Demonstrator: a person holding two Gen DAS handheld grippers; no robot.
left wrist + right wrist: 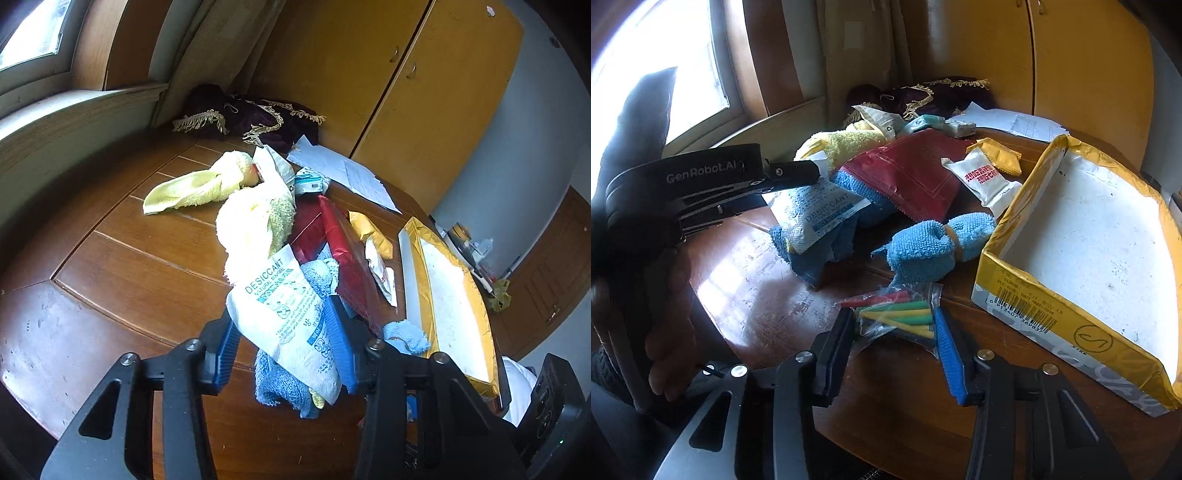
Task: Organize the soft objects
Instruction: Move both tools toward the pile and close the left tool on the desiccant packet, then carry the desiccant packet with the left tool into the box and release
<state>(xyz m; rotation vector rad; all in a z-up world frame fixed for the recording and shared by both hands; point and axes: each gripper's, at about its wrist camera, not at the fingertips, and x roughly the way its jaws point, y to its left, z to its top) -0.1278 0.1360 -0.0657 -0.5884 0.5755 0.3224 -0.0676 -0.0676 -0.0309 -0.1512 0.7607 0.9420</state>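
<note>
In the left wrist view my left gripper [284,332] is shut on a white desiccant packet [284,306] together with a blue cloth [280,384] under it. The right wrist view shows that packet [820,210] and cloth [812,254] hanging from the left gripper's fingers [798,171]. My right gripper [895,332] is shut on a clear bag of coloured tubes [901,314] near the table's front edge. A second blue cloth [934,243], tied with a band, lies just beyond the bag. Yellow towels [184,192] and a red pouch [912,170] lie behind.
An open box wrapped in yellow tape [1034,314] stands at the right on the wooden table [129,277]. A white snack packet [986,177] and a yellow one [1001,153] lie beside it. Papers [351,173] and a maroon fringed cloth [251,110] are at the back. A hand [665,332] is at the left.
</note>
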